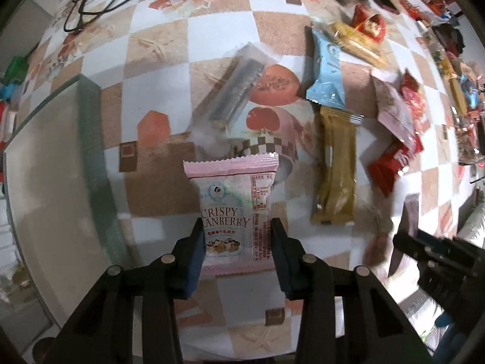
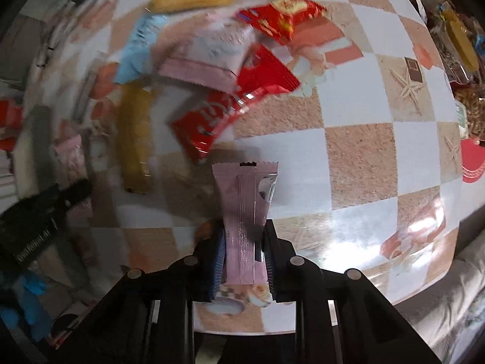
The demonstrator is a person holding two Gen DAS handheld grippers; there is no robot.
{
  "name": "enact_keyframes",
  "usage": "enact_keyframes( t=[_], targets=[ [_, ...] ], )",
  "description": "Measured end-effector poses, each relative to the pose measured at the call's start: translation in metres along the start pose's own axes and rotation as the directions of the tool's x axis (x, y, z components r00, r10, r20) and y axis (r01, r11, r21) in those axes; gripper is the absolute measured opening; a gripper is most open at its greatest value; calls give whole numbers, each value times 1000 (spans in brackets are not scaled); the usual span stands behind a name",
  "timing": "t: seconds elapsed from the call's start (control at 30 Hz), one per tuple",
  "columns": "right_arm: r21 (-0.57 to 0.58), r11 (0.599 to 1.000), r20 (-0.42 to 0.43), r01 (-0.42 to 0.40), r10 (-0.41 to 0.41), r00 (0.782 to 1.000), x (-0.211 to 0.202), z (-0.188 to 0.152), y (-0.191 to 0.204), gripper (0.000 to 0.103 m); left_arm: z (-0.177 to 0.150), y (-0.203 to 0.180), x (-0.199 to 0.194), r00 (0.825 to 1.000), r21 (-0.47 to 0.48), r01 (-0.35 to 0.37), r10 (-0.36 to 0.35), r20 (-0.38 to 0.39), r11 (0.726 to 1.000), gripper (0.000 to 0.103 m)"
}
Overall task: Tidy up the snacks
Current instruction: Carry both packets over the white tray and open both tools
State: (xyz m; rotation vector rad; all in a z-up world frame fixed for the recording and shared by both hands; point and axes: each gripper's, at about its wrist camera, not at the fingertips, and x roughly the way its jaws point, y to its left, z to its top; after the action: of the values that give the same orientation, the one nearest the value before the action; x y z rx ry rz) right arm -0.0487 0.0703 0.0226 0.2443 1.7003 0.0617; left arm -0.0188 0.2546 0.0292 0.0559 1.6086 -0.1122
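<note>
My left gripper (image 1: 237, 227) is shut on a pink "Crispy Cranberry" snack packet (image 1: 232, 209) and holds it above the checkered tablecloth. My right gripper (image 2: 245, 242) is shut on a narrow pink wrapped bar (image 2: 245, 212), seen edge-on, above the table. The right gripper also shows at the right edge of the left wrist view (image 1: 436, 251). Loose snacks lie ahead: a clear-wrapped dark bar (image 1: 239, 89), a light blue packet (image 1: 329, 69), a mustard-gold bar (image 1: 335, 166), red packets (image 1: 391, 163) and another pink packet (image 2: 209, 57).
A grey-lidded box with a green side (image 1: 54, 163) stands at the left of the left wrist view. Black cables (image 1: 91, 0) lie at the far left. More snacks crowd the far right edge (image 1: 454, 69). A sofa cushion (image 2: 448, 309) lies beyond the table's near edge.
</note>
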Motion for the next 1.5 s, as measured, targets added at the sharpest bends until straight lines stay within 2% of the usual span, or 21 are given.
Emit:
enact_keyframes(
  t=[0.13,0.3,0.63,0.83,1.03,1.2,1.5],
  targets=[
    [-20,999,16,-41,41,999,-17,1,5,25,-10,13,-14,999,3,32,-32,21,1000,44],
    [-65,996,35,-57,59,998,-36,5,29,25,-17,24,-34,997,22,19,-20,70,1000,44],
    [-279,957,46,-84,100,994,-46,-4,124,25,-52,85,-60,990,-82,-7,19,143,997,44],
    [-407,909,17,-94,110,994,-41,-24,187,25,-71,135,-60,990,-179,-31,55,127,983,44],
    [-488,867,-19,-99,103,995,-25,-36,240,25,-89,172,-53,993,-246,-44,69,95,968,44],
    [-529,843,-40,-97,90,995,-12,-43,271,25,-100,191,-45,994,-274,-55,77,73,960,44],
    [-578,810,-85,-101,63,994,8,-55,300,25,-112,211,-27,996,-283,-72,82,26,956,44]
  ],
)
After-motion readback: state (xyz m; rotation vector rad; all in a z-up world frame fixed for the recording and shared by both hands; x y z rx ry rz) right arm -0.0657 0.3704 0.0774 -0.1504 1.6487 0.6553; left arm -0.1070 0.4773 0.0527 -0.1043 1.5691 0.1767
